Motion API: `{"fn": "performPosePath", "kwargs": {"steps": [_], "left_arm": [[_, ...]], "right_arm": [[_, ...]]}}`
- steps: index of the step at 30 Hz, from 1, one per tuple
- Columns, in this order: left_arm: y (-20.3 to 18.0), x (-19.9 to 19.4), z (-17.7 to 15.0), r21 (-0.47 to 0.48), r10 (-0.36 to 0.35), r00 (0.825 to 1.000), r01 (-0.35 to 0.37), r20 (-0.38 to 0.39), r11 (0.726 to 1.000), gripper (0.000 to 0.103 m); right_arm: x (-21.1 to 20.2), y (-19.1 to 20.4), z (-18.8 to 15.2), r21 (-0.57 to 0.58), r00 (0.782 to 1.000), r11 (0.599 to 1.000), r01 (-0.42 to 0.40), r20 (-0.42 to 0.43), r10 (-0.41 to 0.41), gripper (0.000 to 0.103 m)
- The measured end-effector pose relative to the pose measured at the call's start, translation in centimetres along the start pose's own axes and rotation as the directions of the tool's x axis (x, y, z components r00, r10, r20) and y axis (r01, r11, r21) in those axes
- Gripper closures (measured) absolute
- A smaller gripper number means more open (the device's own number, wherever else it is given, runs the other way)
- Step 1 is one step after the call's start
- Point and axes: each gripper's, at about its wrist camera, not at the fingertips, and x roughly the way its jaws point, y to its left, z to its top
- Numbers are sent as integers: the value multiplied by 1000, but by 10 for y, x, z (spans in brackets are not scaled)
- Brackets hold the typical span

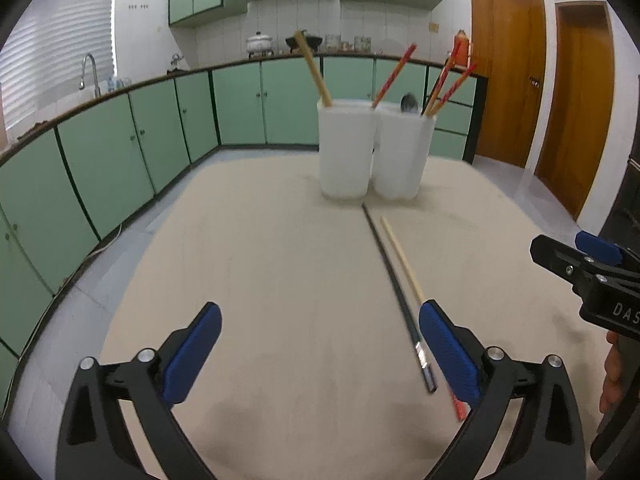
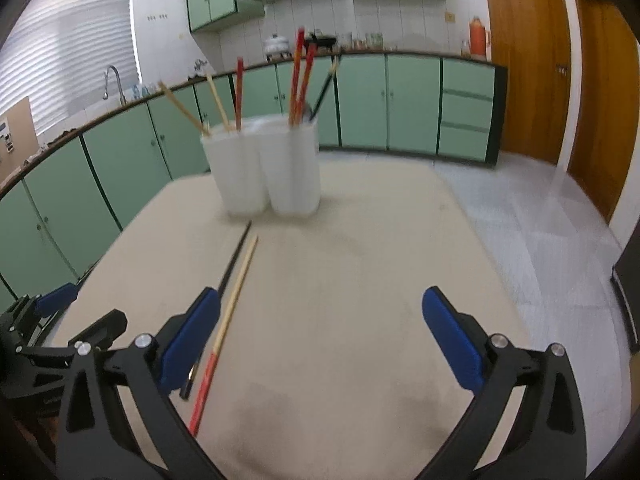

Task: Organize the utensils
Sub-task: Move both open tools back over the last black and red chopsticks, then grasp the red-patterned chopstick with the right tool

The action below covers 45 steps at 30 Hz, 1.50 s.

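Note:
Two white plastic cups stand side by side at the far end of the beige table (image 1: 260, 264): the left cup (image 1: 346, 148) holds a wooden chopstick, the right cup (image 1: 402, 152) holds red chopsticks and a spoon. On the table lie a black chopstick (image 1: 394, 284) and a wood-and-red chopstick (image 1: 402, 258), side by side. My left gripper (image 1: 320, 320) hovers open just left of them, nothing between its fingers. My right gripper (image 2: 320, 308) is open just right of the same pair (image 2: 236, 296), empty too. The cups (image 2: 264, 168) show in the right wrist view as well.
Green kitchen cabinets (image 1: 120, 152) run along the left and far sides, with a sink tap (image 1: 90, 72) on the counter. Wooden doors (image 1: 508, 72) stand at the right. Grey tiled floor (image 2: 540, 232) lies beyond the table's right edge. A hand (image 1: 612, 376) holds the right gripper.

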Motion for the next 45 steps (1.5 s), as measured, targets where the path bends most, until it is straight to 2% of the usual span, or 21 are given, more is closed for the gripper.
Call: {"fn": "performPosePath", "kwargs": {"steps": [6,16,17,19,24,29,31,35,37,41,45], "left_arm": [[6,9,-15,4,13,999,-13,-52,1000,6],[13,10,-33,3,18,997,-18,-72,1000,6],[14,9,-33,1,19,997,-19,-72,1000,6],[16,9,-34,-2,21,997,-21,-70,1000,6],[22,7,-37,-4,29,998,-30,-61,1000,6],[28,7,-40,-8,34,998,-34,-55,999,6],[31,8,-40,-13,37,998,-38,-54,999,6],[37,9,-39,-31,44,998,-45,-51,998,6],[38,9,-37,-39,43,998,-45,-49,998,6],[37,11,-37,-45,41,998,-43,-46,998,6],[35,10,-37,-46,40,998,-42,-46,998,6]], "right_arm": [[4,8,-17,-22,999,1000,-8,-44,7,5],[0,34,-42,-62,997,997,-40,-75,36,7],[-1,38,-44,-72,997,997,-41,-73,35,9],[0,42,-46,-83,996,996,-41,-76,35,26],[1,47,-53,-47,996,998,-40,-84,36,34],[2,62,-58,-64,996,997,-44,-85,39,44],[4,68,-61,-79,995,996,-41,-96,33,52],[7,76,-64,-106,994,994,-37,-109,26,59],[7,77,-64,-112,993,993,-36,-111,23,69],[8,78,-64,-127,993,991,-42,-111,28,73],[8,79,-64,-131,993,991,-37,-115,22,73]]}}
